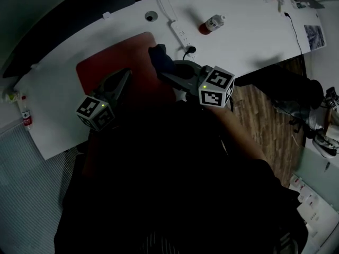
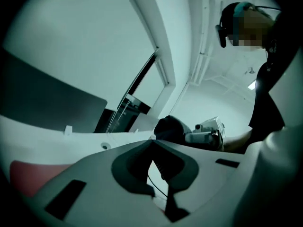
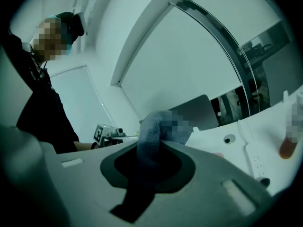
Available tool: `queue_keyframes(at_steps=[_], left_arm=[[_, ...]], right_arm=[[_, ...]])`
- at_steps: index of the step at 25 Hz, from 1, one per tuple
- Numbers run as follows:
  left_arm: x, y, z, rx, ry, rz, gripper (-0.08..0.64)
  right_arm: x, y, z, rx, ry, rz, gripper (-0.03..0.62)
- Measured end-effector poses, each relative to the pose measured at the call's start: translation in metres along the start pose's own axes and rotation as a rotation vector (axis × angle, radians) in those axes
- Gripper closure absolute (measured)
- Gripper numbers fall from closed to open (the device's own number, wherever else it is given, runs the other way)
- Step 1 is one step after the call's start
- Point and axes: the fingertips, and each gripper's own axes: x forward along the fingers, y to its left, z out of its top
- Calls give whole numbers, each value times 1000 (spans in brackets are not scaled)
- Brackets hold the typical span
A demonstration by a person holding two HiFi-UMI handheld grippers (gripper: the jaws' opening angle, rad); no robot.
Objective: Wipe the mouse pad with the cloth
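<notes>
White desk [image 1: 249, 30], cloth [image 3: 152, 131] jutting forward from right gripper [image 1: 165, 70]

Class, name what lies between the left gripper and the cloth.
Head view: only bare red mouse pad separates the left gripper from the cloth.

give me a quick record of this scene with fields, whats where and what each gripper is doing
surface: white table
pad: flat red rectangular mouse pad, on the table's left part
cloth: dark grey-blue cloth, bunched, sticking out past the jaw tips
right gripper: shut on the cloth, near the pad's right edge
left gripper: jaws together, nothing between them, above the pad
also on table: white power strip; small white bottle
cloth touching pad: cannot tell
</notes>
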Motion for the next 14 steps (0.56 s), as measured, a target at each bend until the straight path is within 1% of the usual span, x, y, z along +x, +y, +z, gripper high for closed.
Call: queue_keyframes(at_steps=[2,6,10,14], left_arm=[[-7,-9,7,43,-28,1,552],[-15,-32,10,76,-9,-38,552],[-21,-50,-1,76,-1,-89,552],[-28,-65,-3,84,-10,-119,552]], right_arm=[[2,8,2,-15,-14,-22,534],[9,19,1,-19,-20,-46,534],[11,39,-5,-32,-7,-43,534],[6,53,-6,-32,-22,-58,534]])
